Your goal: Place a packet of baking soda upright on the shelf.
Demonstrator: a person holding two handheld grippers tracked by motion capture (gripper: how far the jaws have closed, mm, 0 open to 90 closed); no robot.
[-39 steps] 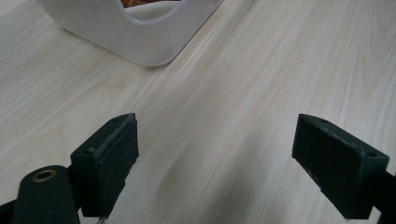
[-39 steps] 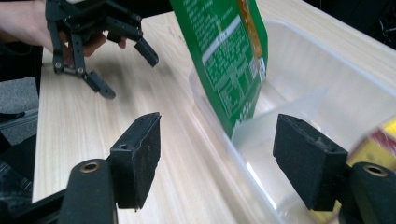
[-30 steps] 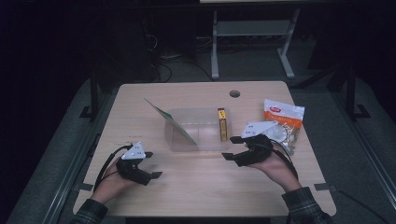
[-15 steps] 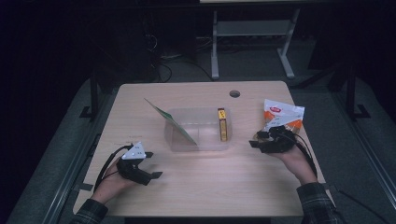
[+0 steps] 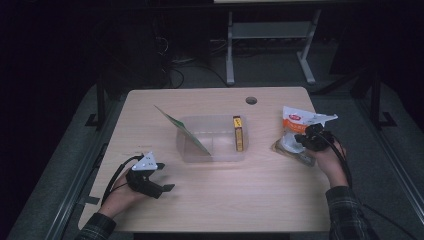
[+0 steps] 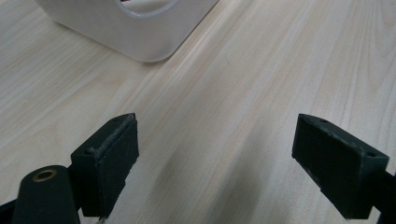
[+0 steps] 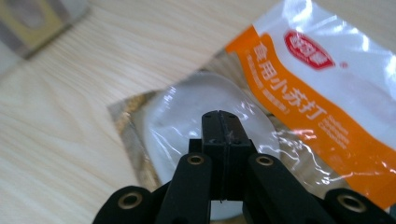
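Since the right gripper (image 7: 219, 122) has just been closing — its jaws meet over the slick orange-and-white bag (image 7: 299, 88), apparently pinching only film or nothing — a lift could slip; the left gripper (image 6: 215, 163) gapes wide, empty.

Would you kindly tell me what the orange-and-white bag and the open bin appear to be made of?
The bag looks like thin glossy plastic film: it wrinkles and throws bright glare. The bin seems to be translucent, frosted plastic, since the table shows faintly through its walls.
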